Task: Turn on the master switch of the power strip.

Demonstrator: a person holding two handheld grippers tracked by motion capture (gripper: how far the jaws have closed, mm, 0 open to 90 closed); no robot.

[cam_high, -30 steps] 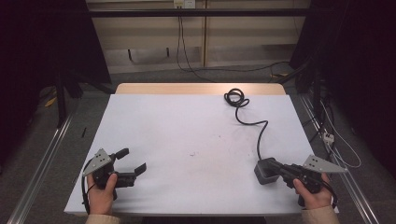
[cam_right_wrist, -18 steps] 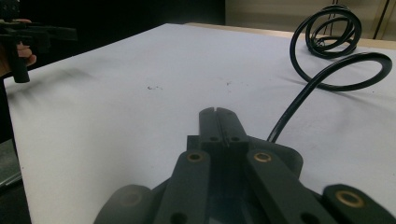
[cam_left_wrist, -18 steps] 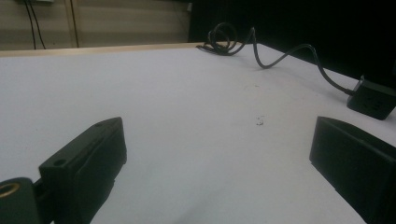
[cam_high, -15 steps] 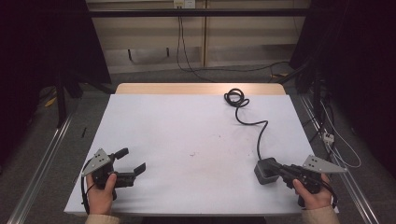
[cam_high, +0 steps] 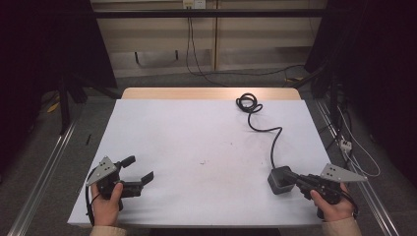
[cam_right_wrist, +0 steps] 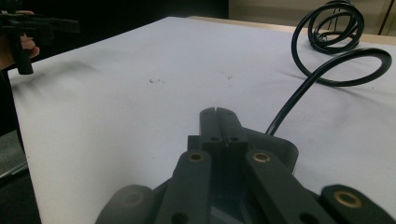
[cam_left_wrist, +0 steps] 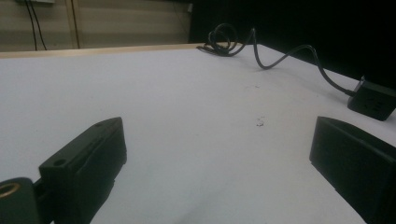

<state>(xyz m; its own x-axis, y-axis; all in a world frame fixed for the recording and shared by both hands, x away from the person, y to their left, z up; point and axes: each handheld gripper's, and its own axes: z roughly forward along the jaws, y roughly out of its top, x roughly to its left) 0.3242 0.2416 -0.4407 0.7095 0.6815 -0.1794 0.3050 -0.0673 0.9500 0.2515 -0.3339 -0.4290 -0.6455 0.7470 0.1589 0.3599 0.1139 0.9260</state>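
At the near right corner of the white table (cam_high: 196,132) sits a black power adapter (cam_high: 281,179), and it serves as the landmark here. Its cable (cam_high: 272,135) runs away from it toward the far edge and ends in a loose coil (cam_high: 247,103). The right gripper (cam_high: 295,178) comes in from just behind the adapter on the person's side. In the right gripper view its two jaws are clenched together tip to tip with nothing between them, lying over the adapter's (cam_right_wrist: 282,149) top. Whether they actually press on it I cannot tell. Well to the left of the adapter, across bare tabletop and past a small scuff mark (cam_high: 202,162), the left gripper (cam_high: 140,168) rests in the person's hand. Its jaws are spread wide and released, and the left gripper view shows only table surface between them, with the adapter (cam_left_wrist: 373,100) far off to one side. Compared with the pictures from a second ago, nothing has shifted: both hands, the adapter and the cable lie just as they did, and the right jaws were already closed. In my judgement this is a pause. The adapter has not been grasped, and the right jaws would have to open before they could take hold of it.
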